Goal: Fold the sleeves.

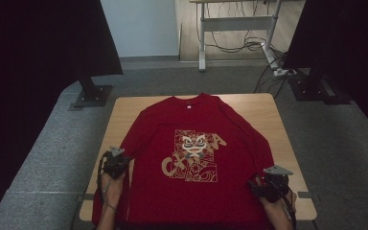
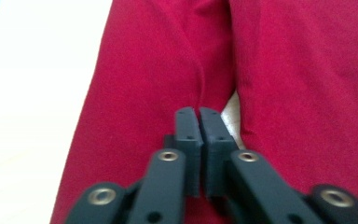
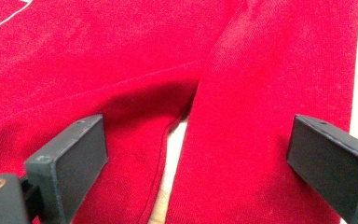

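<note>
A red long-sleeved shirt (image 1: 191, 129) with a gold print lies flat, front up, on a wooden table (image 1: 124, 108). My left gripper (image 1: 119, 161) sits low on the shirt's left sleeve (image 2: 144, 93). In the left gripper view its jaws are shut (image 2: 198, 113), and a crease in the sleeve cloth runs straight into the tips. My right gripper (image 1: 259, 185) is over the right sleeve (image 3: 270, 116), near the table's front right. It is open wide (image 3: 198, 127), one jaw over the shirt's body and one over the sleeve, with a strip of bare table between them.
Black stands (image 1: 92, 93) rise at the left and at the right (image 1: 316, 86) beyond the table. A desk frame with loose cables (image 1: 249, 45) stands at the back. Grey carpet surrounds the table. The shirt's hem hangs over the front edge.
</note>
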A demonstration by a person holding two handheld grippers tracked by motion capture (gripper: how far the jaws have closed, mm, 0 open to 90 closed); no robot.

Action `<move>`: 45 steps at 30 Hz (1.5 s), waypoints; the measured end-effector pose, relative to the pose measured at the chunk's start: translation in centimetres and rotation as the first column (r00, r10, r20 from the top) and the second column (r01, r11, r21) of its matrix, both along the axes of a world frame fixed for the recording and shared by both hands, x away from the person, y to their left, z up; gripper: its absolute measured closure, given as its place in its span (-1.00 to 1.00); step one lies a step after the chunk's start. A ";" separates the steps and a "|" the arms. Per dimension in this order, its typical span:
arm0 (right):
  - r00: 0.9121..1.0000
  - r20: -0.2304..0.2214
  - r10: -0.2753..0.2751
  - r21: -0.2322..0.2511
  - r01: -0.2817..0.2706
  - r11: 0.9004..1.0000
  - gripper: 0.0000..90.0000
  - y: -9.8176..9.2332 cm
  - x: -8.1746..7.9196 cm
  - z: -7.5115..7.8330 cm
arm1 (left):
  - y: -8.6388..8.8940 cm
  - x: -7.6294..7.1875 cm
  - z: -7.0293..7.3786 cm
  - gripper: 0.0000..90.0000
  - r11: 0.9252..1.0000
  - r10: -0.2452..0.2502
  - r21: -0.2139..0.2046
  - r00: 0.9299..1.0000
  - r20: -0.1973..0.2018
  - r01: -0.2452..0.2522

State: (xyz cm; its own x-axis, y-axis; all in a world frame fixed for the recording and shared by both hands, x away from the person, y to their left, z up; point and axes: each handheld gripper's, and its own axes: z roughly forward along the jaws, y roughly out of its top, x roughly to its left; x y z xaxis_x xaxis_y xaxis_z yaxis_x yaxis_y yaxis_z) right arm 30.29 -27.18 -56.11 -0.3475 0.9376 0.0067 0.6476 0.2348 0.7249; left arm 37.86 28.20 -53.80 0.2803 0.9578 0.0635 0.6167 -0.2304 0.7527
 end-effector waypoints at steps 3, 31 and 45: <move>1.000 0.000 0.000 0.000 0.000 1.000 -0.89 0.0 0.0 0.0 | 0.0 -0.1 0.3 0.97 1.000 -0.003 -0.002 1.000 0.014 0.003; 1.000 0.000 0.005 0.001 -0.005 1.000 -0.90 0.0 0.0 0.0 | -9.0 -1.1 9.3 0.97 0.952 -0.263 -0.087 0.931 0.253 0.292; 1.000 -0.001 0.011 0.001 -0.011 1.000 -0.90 0.0 0.0 0.0 | -15.8 -0.1 3.8 0.96 0.894 -0.428 -0.095 0.897 0.112 0.439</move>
State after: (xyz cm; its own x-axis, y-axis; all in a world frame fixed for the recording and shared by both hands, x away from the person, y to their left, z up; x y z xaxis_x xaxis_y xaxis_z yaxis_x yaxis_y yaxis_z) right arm 30.28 -27.13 -56.12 -0.3579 0.9337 0.0085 0.6458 0.2410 0.7245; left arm 37.74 12.38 -50.01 0.6676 0.7445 0.0037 0.4070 -0.3691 0.8355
